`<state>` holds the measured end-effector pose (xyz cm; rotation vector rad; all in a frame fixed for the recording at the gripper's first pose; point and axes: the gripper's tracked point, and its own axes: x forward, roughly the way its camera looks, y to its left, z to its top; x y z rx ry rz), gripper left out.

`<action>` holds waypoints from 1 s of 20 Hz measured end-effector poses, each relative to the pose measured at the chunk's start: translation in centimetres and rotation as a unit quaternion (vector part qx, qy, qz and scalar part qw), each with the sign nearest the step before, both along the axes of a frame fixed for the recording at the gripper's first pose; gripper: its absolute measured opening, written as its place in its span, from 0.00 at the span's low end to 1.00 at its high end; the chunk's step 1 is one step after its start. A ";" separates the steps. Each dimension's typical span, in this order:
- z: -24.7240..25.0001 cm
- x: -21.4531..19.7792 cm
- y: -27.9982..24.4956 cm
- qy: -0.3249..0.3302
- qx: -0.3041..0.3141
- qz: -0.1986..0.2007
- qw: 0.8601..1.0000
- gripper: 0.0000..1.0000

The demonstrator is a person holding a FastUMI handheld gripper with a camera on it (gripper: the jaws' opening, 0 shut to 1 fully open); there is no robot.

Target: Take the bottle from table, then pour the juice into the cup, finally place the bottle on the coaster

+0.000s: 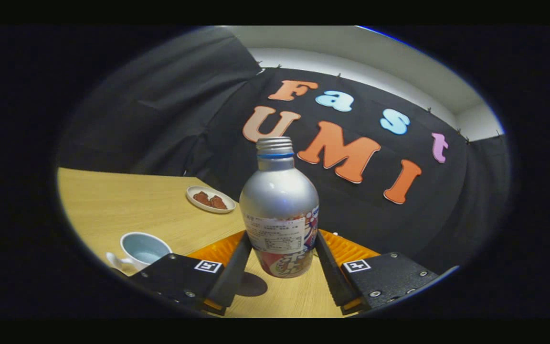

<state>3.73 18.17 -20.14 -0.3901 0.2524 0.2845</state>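
Both jaws pressed against the lower sides of the bottle, so I had the gripper clamped on it, uncapped and upright, its base lifted off the table with a shadow beneath. To the left, near the fingers, I saw the cup standing empty. Farther off sat a small plate holding brown pieces.
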 end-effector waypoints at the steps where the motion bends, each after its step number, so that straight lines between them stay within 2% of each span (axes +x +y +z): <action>1: -0.2 0.1 -0.1 0.010 0.024 -0.003 1.000 0.77; 5: -2.0 0.4 0.0 0.063 0.105 -0.017 0.992 0.77; 9: -4.1 -0.1 -0.2 0.102 0.152 -0.026 0.983 0.77; 16: -8.3 -0.9 -0.1 0.161 0.176 -0.038 0.970 0.77; 20: -9.8 -1.2 -0.2 0.173 0.161 -0.038 0.971 0.77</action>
